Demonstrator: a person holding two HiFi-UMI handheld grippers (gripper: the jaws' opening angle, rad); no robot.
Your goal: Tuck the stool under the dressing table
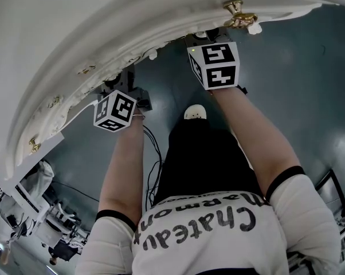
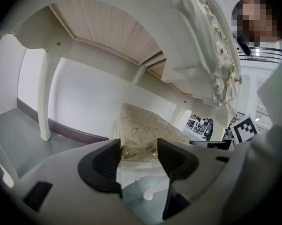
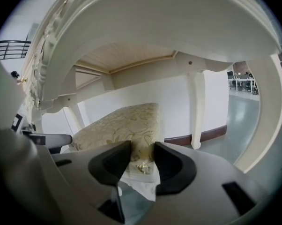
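Left tool (image 2: 138, 156) clamped on stool (image 2: 145, 128) edge | right tool (image 3: 142, 159) likewise (jaws part-open) | stool beneath dressing table (image 3: 178, 27)

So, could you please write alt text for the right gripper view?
The right gripper clamps the near edge of a stool with a gold floral cushion, which sits beneath a cream dressing table. One curved table leg stands to the right on a grey floor, with a white wall behind.

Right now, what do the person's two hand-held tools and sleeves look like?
The pale grey left gripper and right gripper each have two rounded black fingers and carry a white cube with black square markers. The person wears a white T-shirt with black-banded short sleeves.
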